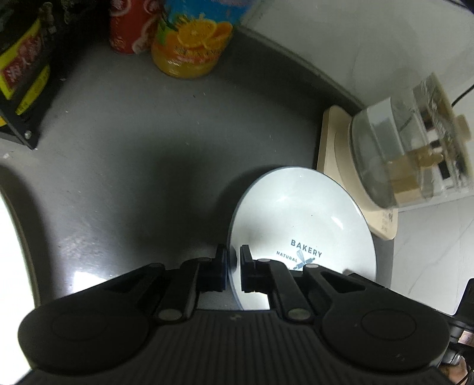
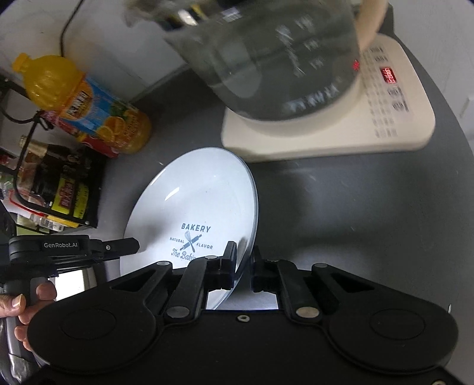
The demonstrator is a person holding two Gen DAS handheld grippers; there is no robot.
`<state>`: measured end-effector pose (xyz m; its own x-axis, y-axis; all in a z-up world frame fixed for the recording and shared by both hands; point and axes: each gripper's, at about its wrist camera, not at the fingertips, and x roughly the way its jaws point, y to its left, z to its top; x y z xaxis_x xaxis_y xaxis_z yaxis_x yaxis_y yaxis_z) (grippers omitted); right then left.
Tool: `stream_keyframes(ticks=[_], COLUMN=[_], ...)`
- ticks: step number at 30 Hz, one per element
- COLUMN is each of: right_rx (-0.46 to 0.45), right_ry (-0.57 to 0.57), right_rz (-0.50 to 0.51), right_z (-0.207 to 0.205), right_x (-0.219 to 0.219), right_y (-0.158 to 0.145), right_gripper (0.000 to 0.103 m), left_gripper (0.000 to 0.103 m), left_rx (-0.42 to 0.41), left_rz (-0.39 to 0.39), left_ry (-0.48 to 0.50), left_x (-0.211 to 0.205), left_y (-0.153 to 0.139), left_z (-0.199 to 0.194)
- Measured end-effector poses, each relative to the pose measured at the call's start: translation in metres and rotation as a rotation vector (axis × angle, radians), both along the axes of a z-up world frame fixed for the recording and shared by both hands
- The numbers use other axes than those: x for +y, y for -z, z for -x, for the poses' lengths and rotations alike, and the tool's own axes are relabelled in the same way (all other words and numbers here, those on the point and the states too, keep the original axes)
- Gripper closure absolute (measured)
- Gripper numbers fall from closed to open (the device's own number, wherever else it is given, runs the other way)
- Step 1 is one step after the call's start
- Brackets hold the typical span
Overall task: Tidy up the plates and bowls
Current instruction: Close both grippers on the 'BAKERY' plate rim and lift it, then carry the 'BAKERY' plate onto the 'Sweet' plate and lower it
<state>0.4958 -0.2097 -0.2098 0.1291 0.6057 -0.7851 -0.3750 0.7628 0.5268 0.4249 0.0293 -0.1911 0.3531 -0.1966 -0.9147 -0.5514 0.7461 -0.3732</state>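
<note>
Looking along the left gripper (image 1: 233, 263), its fingers pinch the near-left rim of a white plate (image 1: 299, 225) printed BAKERY, above a dark grey counter (image 1: 133, 148). Far left stand an orange juice bottle (image 1: 191, 41) and a red can (image 1: 127, 26); a glass kettle (image 1: 408, 154) sits right by a white wall (image 1: 355, 44).

From the right wrist, the right gripper (image 2: 244, 260) straddles the plate's right rim with a narrow gap; whether it grips is unclear. A hand (image 2: 26, 308) shows at left.

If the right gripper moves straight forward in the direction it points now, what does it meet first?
Probably the cream kettle base with the glass kettle on it, past bare dark counter. The right gripper already straddles the white plate rim; depth is uncertain.
</note>
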Motion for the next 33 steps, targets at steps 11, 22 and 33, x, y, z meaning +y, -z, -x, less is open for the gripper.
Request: stream_keyframes(ticks=[11,22,33], right_rx=[-0.073,-0.105,-0.111], right_ry=[-0.012,-0.03,-0.05], right_rz=[-0.006,-0.008,0.0], right_z=[0.026,0.075,0.12], right_x=[0.031,0.071,0.103], right_y=[-0.042,-0.067,-0.076], right_gripper=[0.094,0.093,0.093], left_gripper=[0.097,0.097,0.097], left_rx=[-0.069,-0.104,-0.121], left_rz=[-0.003,-0.001,0.008], left_ry=[-0.005,-0.004,-0.022], left_x=[0.033,0.074,0.111], left_y=[-0.032,-0.053,-0.063], left_z=[0.028,0.075,0.122])
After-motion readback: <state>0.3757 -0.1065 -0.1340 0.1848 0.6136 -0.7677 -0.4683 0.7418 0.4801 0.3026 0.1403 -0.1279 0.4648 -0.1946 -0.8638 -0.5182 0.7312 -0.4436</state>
